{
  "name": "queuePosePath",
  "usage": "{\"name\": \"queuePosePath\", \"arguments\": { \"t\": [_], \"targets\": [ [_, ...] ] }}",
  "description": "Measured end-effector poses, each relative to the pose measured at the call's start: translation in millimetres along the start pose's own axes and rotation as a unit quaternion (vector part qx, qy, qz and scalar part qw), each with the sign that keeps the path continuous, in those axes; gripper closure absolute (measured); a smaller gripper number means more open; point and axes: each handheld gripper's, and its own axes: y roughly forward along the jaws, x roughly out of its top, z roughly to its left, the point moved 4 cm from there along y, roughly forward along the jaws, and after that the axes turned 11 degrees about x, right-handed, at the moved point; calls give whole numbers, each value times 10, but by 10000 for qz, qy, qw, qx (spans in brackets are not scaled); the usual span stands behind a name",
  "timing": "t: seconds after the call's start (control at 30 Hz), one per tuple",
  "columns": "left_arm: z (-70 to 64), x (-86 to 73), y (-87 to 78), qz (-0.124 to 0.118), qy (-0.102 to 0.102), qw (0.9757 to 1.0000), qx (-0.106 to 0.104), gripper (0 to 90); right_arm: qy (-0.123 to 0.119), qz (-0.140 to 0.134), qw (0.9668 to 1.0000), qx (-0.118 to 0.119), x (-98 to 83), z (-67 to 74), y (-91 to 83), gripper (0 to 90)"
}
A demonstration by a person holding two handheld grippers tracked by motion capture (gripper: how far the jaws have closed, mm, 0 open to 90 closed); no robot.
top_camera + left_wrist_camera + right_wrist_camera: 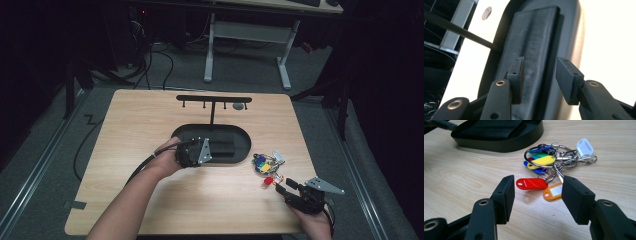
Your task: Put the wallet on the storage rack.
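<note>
- Right now your left gripper [196,151] hangs over the near-left rim of the black oval tray [243,141], jaws spread wide with nothing between them; in the left gripper view they straddle the dark ribbed block [534,50] lying in that tray.
- Your right gripper [287,188] sits low at the table's [150,115] near-right corner, jaws wide apart and empty.
- Its jaws point at the bunch of key tags [549,167] just beyond them, resting on the wood right of the tray; the red tag [531,183] and orange tag [552,192] lie nearest.
- A black T-shaped hook stand [213,100] rises from the tray's far side.
</note>
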Motion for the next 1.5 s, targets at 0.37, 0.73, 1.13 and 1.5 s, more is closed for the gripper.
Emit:
{"name": "queuePosePath", "arguments": {
  "t": [0.37,0.73,1.13,1.5],
  "targets": [
    [-316,-264,-254,-109,-523,9986,37,558,-9,58,10000,-34,3,18,29,449],
    [-577,-519,-469,-148,-1384,9903,-8,535,-47,68,10000,-4,-1,24,33,456],
    [-805,-982,-997,-464,-2975,9518,-583,424,-57,63,9999,57,3,27,31,492],
    [-702,-1253,-1055,-192,-3178,9479,-68,273,-103,202,9997,-113,11,28,120,526]
  ]
}}
